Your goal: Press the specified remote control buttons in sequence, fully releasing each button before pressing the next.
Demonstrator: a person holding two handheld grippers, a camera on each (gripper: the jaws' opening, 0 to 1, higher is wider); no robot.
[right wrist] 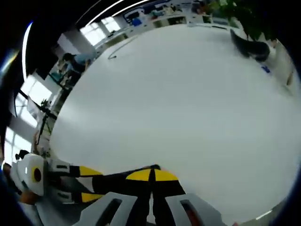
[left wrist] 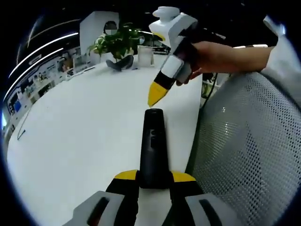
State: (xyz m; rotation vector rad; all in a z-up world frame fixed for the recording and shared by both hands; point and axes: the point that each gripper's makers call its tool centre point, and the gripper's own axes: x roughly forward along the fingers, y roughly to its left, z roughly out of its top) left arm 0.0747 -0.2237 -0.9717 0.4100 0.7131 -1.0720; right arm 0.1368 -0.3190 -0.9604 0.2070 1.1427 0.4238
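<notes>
The left tool (left wrist: 154, 181) is gripping the near end of the black remote (left wrist: 154, 150), its two yellow-tipped jaws clamped on either side of the body, and it is holding the remote pointing away over the white bench (left wrist: 80, 141). The remote's buttons are facing up, though they are too small to tell apart.

Just past the far end of the remote, the right tool (left wrist: 156, 94) is hovering, held by a person's hand (left wrist: 214, 59). Its yellow tips are pressed together with nothing between them, forming one blunt point aimed down at the remote's top end, near it but not touching. In the right gripper view the same closed tips (right wrist: 151, 175) are lying together over the dark remote (right wrist: 117, 181), with the left tool (right wrist: 89, 183) beside them.

Judging from this, a press is about to start or a release is just finishing. To do it well, the point should be coming straight down onto one button, with the left tool keeping the remote level and steady, then lifting fully clear before the next press.

Beyond the remote, at the far edge of the bench, a potted plant (left wrist: 117, 44) is standing. Beside the remote, off the bench's edge, a mesh chair back (left wrist: 249, 141) is showing.
</notes>
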